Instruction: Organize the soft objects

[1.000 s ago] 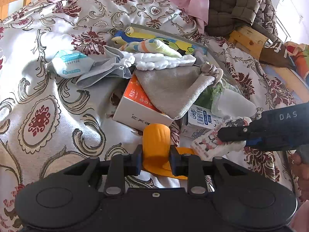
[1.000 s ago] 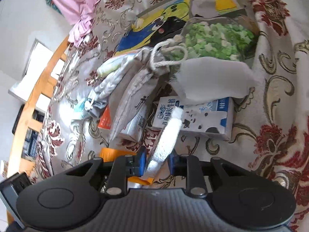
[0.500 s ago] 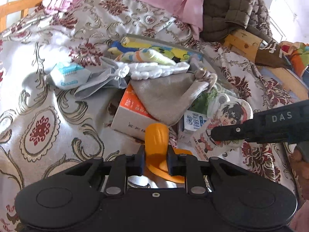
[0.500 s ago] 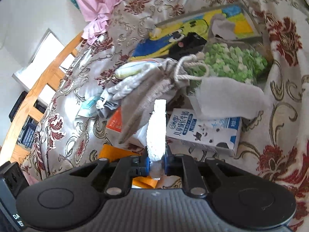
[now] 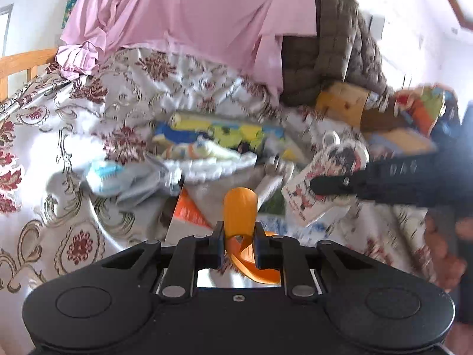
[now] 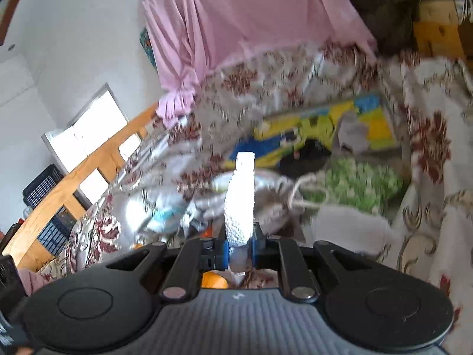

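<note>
The left gripper is clamped on an orange strip above the bed. The right gripper pinches a white pouch upright above the bed's clutter.

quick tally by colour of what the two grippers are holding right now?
Orange: 1, curved orange piece in the left gripper
White: 1, cartoon-print pouch in the right gripper
Total: 2
</note>
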Tool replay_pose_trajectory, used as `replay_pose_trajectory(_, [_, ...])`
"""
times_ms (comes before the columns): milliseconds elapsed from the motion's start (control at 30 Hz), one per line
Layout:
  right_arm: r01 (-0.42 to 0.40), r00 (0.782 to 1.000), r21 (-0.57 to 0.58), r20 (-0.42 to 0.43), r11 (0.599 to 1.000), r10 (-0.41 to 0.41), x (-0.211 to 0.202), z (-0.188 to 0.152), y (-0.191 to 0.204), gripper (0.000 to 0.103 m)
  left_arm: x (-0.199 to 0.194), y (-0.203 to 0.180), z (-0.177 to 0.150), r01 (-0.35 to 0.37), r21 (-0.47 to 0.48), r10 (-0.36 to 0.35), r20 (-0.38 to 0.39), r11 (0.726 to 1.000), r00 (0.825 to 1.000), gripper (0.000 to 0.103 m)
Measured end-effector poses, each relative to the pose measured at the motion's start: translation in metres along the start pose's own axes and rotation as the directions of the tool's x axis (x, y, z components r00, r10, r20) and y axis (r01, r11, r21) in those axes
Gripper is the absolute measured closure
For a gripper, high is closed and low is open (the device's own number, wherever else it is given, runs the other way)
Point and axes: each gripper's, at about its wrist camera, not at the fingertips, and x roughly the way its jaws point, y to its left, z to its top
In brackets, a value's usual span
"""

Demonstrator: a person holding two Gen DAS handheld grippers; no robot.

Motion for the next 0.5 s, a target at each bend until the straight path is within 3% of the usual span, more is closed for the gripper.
replay_pose_trajectory(267, [0.053,0.987,0.006,0.149,0.999,-0.053,-0.003,0.014,-0.007,0.088,0.004,0.003,0.049,0.007,-0.026,-0.005,0.064,1.0,0.998,0.083])
replay_pose_trajectory(500, [0.042,0.97,0.07,0.236,0.997,-0.057,0.028,0.052,-0.044,0.088,0.048,0.003,0.105,-0.002,0.005,0.002,0.104,1.0,0.995,0.083])
